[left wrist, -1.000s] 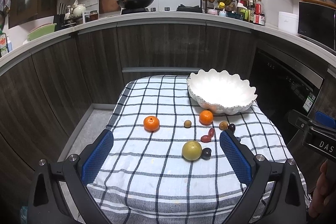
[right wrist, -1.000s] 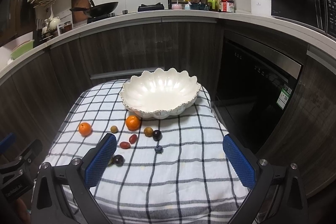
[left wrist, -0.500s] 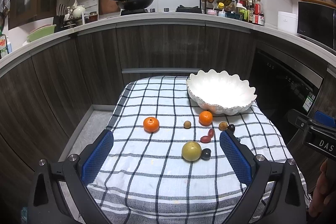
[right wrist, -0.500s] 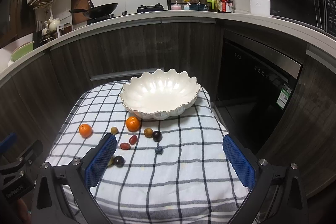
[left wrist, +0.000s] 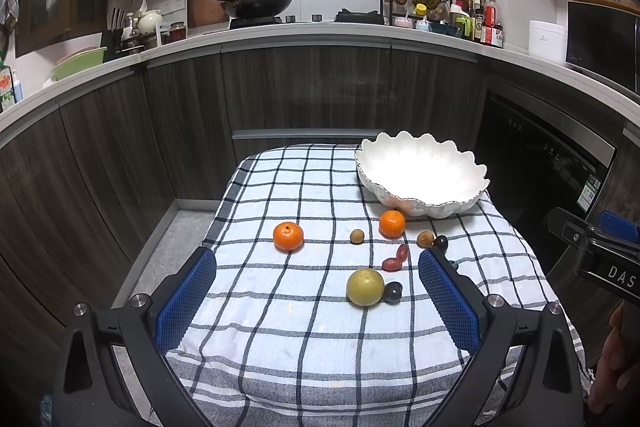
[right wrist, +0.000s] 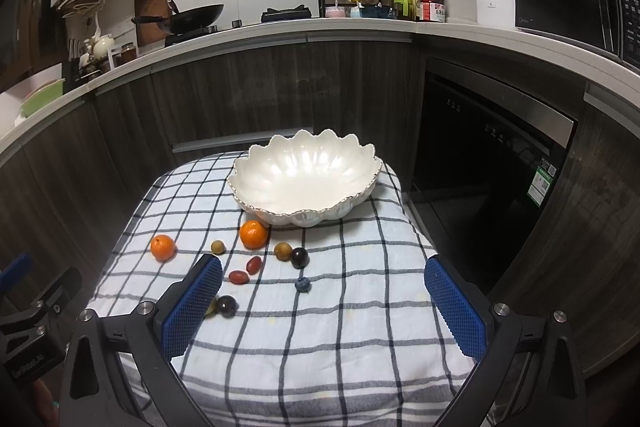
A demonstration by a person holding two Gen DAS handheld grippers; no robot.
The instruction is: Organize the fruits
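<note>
1. Nothing has been grabbed yet. The left hand-held gripper (left wrist: 316, 289) is held wide open and empty over the near end of the checked cloth (left wrist: 280, 339), and the right hand-held gripper (right wrist: 322, 291) is spread just as wide, also empty.
2. The white scalloped bowl (left wrist: 424, 187) is seen at about 1 o'clock in the left view. Nothing can be seen inside it, so the sorting looks not yet started.
3. The fruit is scattered loose on the cloth: a mandarin (left wrist: 288, 235) at 11 o'clock, a second mandarin (left wrist: 392, 223) right by the bowl's foot, and a yellow-green round fruit (left wrist: 365, 287) touching a dark grape (left wrist: 392, 292) just ahead of the left fingers.
4. Two red oblong fruits (left wrist: 396, 258) are lying together, with a blueberry (right wrist: 303, 284) off alone in the right view.
5. What could go wrong: everything is round, so a nudge from one finger would likely send a piece rolling off the cloth's edge.
6. The yellow-green fruit and grape are touching, so both could be pinched at once, or the grape squashed.
7. The soft, padded-looking cloth could be snagged if the fingers are brought too low.
8. The bowl's rim could be clipped on a low carry.
</note>
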